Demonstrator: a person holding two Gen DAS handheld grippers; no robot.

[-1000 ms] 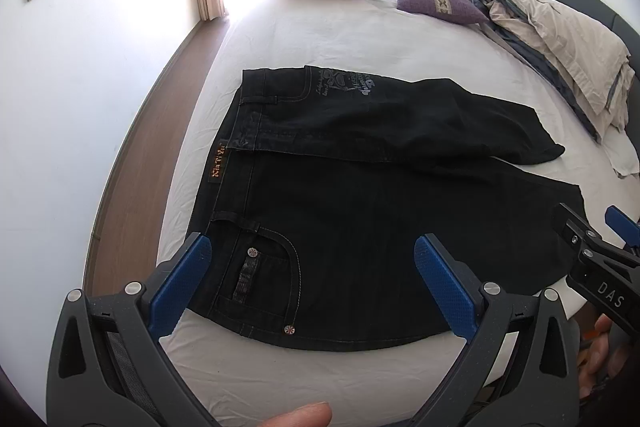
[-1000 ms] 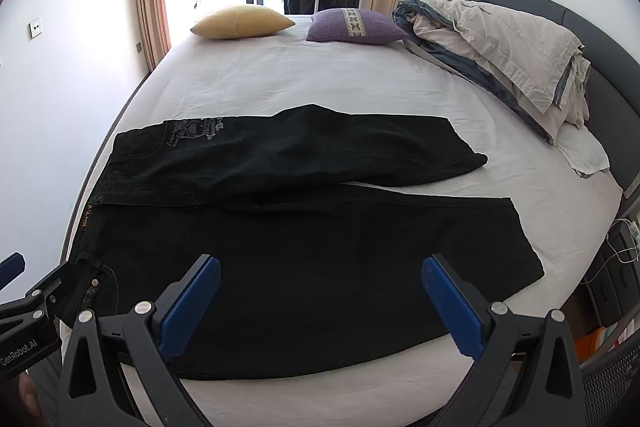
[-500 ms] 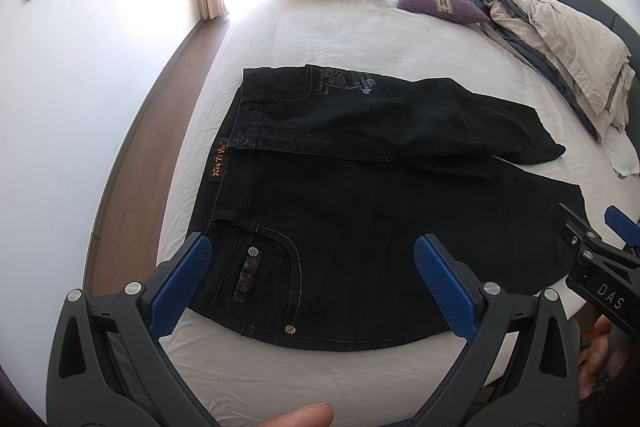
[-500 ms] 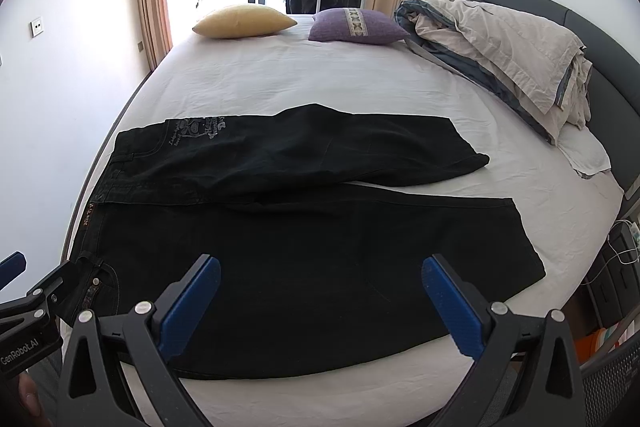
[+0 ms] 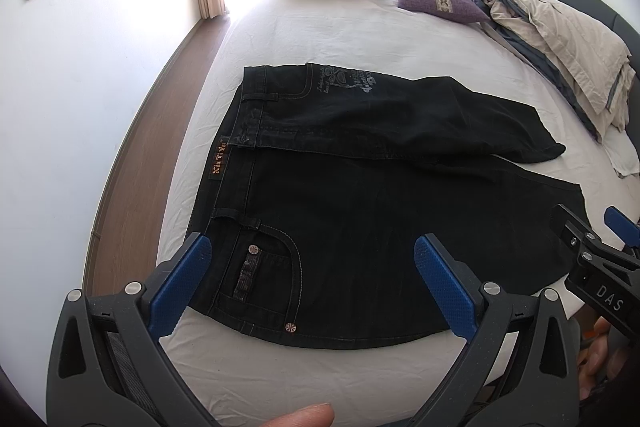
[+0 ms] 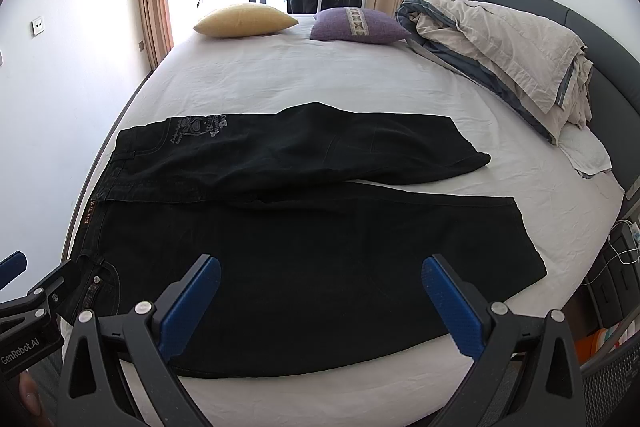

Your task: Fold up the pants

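Observation:
Black jeans (image 5: 360, 211) lie flat on the white bed sheet (image 5: 312, 27), waist to the left and legs to the right, the far leg partly overlapping the near one. They also show in the right wrist view (image 6: 304, 235). My left gripper (image 5: 312, 267) is open and empty, held above the near waist and pocket. My right gripper (image 6: 320, 291) is open and empty, above the near leg. Each gripper shows at the edge of the other's view, the right gripper (image 5: 600, 275) and the left gripper (image 6: 28, 307).
A yellow pillow (image 6: 246, 21) and a purple pillow (image 6: 356, 25) lie at the far end of the bed. A bunched duvet (image 6: 508, 47) lies along the grey headboard (image 6: 600, 39) on the right. Wooden floor (image 5: 132, 187) runs along the bed's left edge.

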